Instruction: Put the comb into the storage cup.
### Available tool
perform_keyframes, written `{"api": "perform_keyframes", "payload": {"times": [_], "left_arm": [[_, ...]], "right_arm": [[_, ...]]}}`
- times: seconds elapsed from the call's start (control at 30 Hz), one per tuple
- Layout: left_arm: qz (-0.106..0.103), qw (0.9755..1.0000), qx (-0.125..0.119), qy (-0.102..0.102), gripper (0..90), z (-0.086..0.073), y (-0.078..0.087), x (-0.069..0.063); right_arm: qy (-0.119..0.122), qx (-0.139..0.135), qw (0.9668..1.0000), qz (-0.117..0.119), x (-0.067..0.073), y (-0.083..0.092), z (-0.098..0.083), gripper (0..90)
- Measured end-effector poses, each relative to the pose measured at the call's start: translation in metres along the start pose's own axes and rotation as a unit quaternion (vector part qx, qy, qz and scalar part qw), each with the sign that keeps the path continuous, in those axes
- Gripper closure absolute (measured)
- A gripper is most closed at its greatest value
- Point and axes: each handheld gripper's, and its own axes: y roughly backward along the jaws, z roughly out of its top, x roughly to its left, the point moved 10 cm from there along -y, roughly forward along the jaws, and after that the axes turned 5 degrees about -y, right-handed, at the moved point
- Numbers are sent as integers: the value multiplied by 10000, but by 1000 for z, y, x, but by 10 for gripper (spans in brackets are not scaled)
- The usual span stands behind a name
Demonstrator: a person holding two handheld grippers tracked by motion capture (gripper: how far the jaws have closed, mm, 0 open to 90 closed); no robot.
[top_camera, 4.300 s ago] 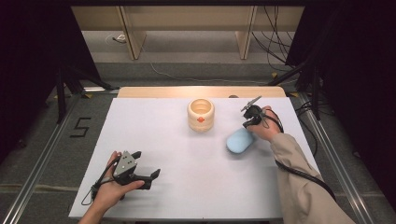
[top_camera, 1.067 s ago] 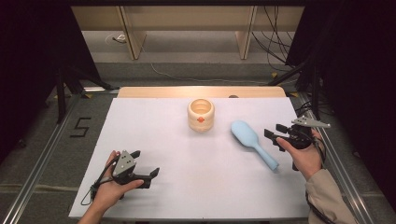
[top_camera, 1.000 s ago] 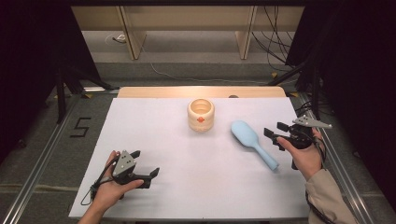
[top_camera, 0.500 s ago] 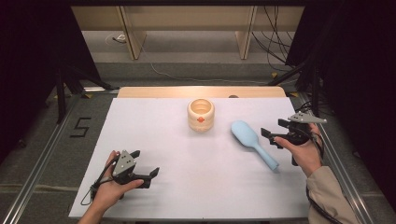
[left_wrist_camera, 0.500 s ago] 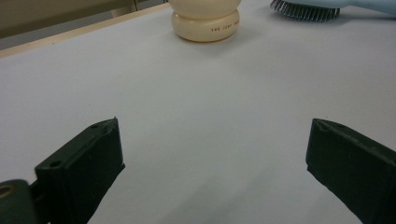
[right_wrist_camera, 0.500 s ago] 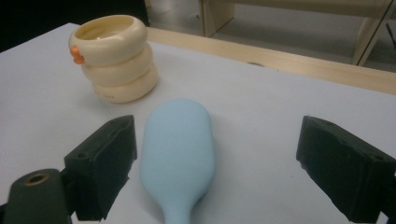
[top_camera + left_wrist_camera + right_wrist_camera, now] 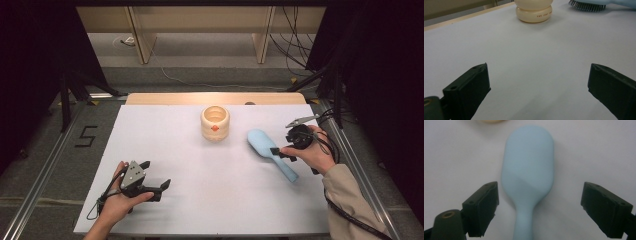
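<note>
A squat cream-coloured ceramic jar (image 7: 215,123) with a small orange mark on its front and an open round mouth stands upright on the white table (image 7: 200,190), toward twelve o'clock of its middle. In the left gripper view its rounded base (image 7: 534,11) carries a line of tiny red print. Beyond the far edge lies grey floor (image 7: 200,55) — a thin cable (image 7: 172,75) trails across it, and wooden posts (image 7: 140,35) stand at eleven and one o'clock.

Bright, even light falls on the white table (image 7: 200,200), the surroundings stay dark, and both gripper views look soft.
</note>
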Motion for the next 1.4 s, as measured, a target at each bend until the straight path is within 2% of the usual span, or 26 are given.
{"api": "perform_keyframes", "payload": {"times": [0.03,0.07,0.2,0.4,0.43,0.47,0.57,0.7,0.87,0.97,1.4], "left_arm": [[0,10000,-1,4,34,0,0,0],[-5,10000,0,0,34,0,0,0],[1,10000,-17,1,34,0,0,0],[0,10000,-18,0,34,0,0,0],[0,10000,-18,0,34,0,0,0],[0,10000,-27,9,34,1,0,0],[2,10000,-25,9,34,1,0,0],[16,10000,-47,-9,35,2,0,0],[28,9999,-121,-29,35,5,1,1],[29,9999,-146,-33,35,5,2,1],[54,9998,-204,-31,35,7,3,2]], "right_arm": [[0,0,10000,0,0,0,0,157],[43,384,9993,-8,2,-7,-6,164],[83,884,9960,-66,5,-16,-14,186],[147,1369,9904,-73,11,-23,-19,232],[147,1369,9904,-73,11,-23,-19,232],[132,1531,9881,-122,11,-24,-21,238],[136,1646,9862,-150,12,-27,-21,263],[126,1912,9811,-269,11,-30,-26,287],[70,1965,9801,-284,13,-33,-27,323],[66,2078,9776,-328,13,-36,-30,352],[-17,2204,9747,-362,14,-40,-30,424]]}}
